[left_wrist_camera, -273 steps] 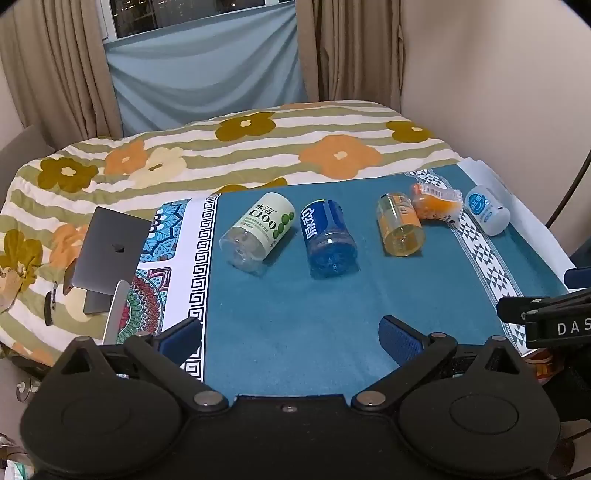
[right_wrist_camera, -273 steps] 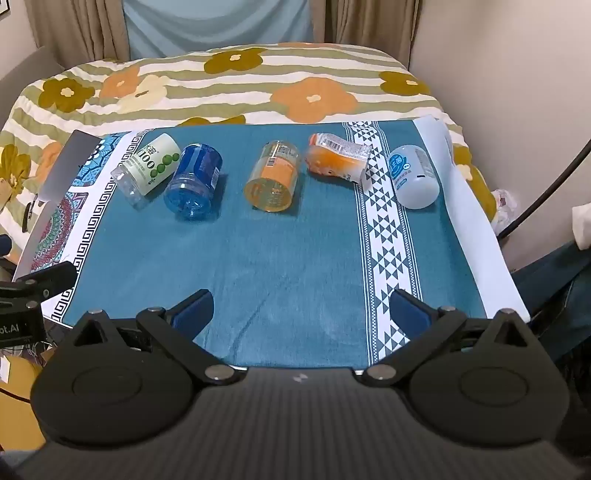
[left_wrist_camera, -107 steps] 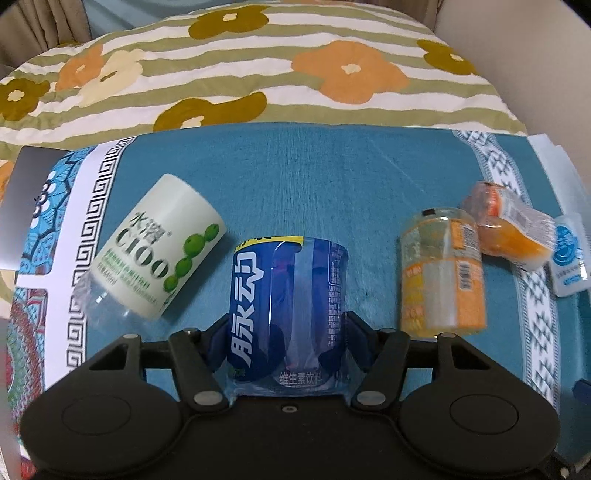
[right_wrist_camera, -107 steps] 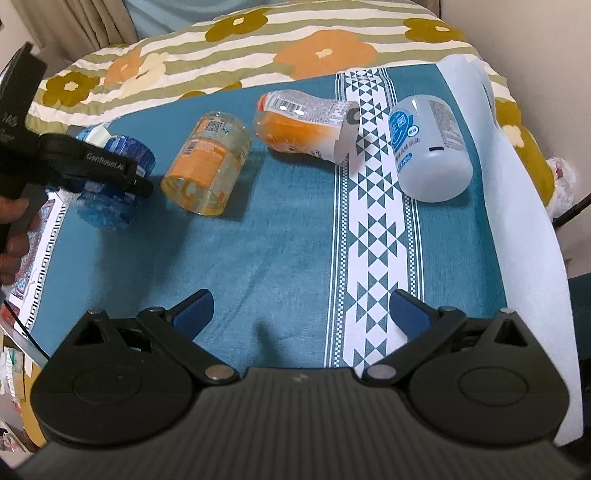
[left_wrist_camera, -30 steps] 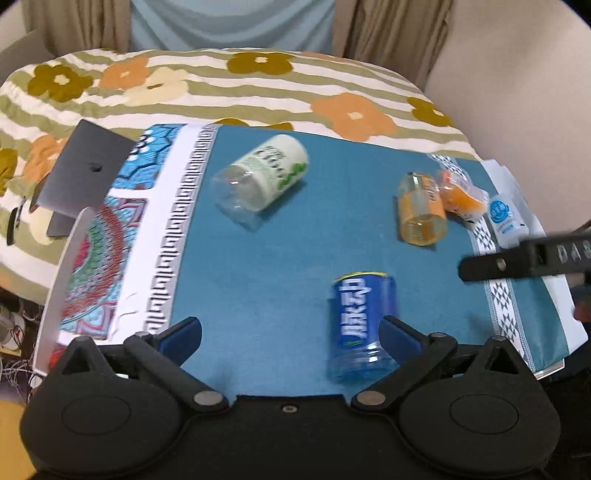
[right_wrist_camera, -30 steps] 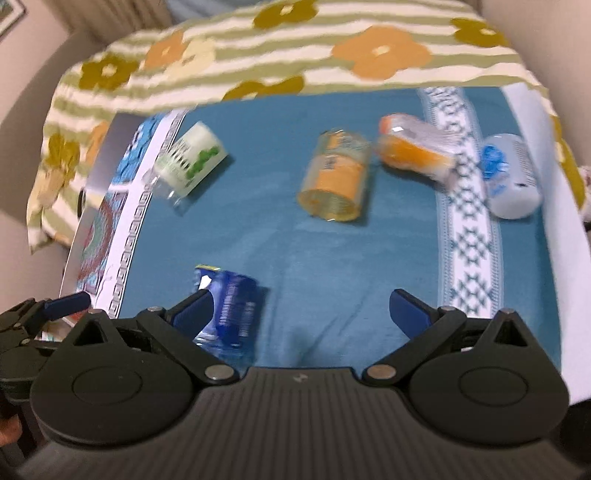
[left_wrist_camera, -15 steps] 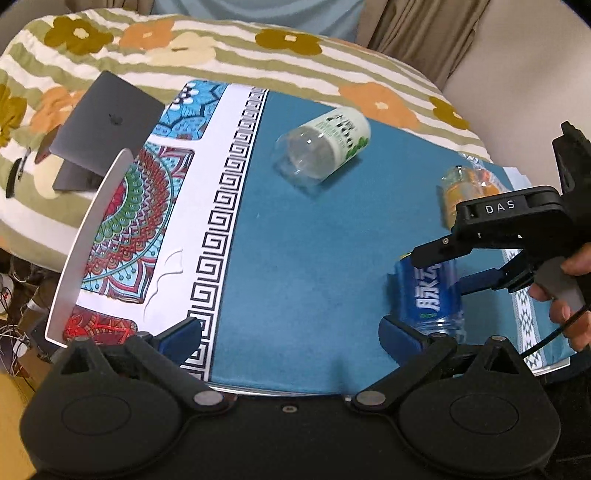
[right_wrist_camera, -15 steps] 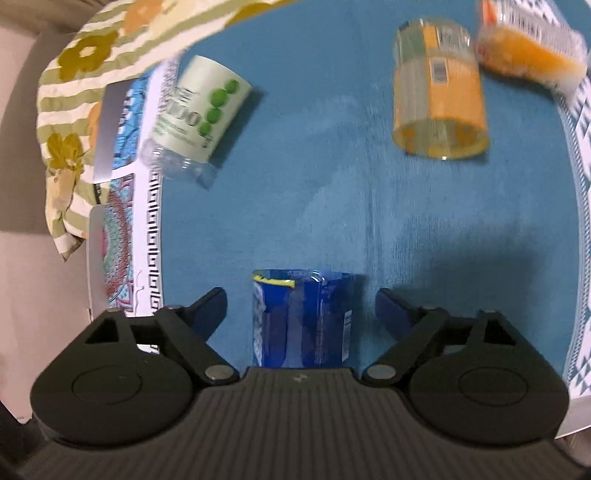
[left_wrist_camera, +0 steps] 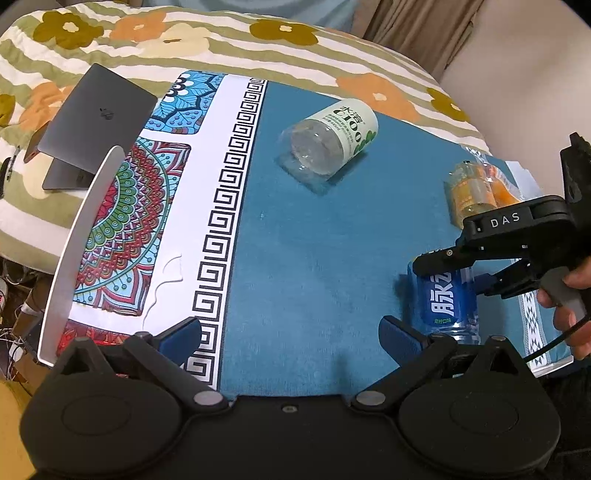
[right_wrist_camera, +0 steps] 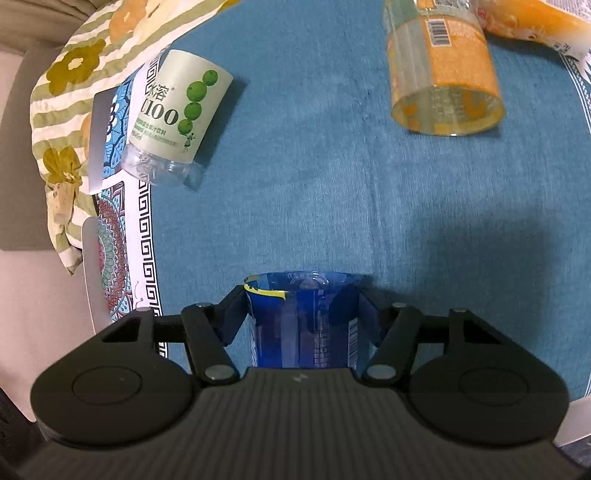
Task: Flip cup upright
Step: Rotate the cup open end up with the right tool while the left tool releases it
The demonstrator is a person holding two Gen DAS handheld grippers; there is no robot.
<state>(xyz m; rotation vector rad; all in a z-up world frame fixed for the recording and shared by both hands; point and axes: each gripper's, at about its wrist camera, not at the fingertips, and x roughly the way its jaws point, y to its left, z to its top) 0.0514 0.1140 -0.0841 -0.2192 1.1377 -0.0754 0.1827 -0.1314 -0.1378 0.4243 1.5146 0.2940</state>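
Note:
The blue cup [right_wrist_camera: 301, 321], a cut-off blue bottle, stands upright on the teal cloth [right_wrist_camera: 332, 184]. My right gripper [right_wrist_camera: 301, 314] is shut on it, one finger on each side. In the left wrist view the blue cup [left_wrist_camera: 445, 302] stands at the right with the right gripper [left_wrist_camera: 458, 273] around its top. My left gripper [left_wrist_camera: 291, 332] is open and empty over the cloth's near edge, left of the cup.
A green-labelled cup [right_wrist_camera: 173, 114] and an orange cup [right_wrist_camera: 447, 81] lie on their sides further back. An orange pouch [right_wrist_camera: 535, 22] lies at the far right. A grey laptop [left_wrist_camera: 96, 125] rests on the flowered bedspread at the left.
My right gripper has closed its fingers onto the blue cup. My left gripper has stayed open and drawn slightly away to the left.

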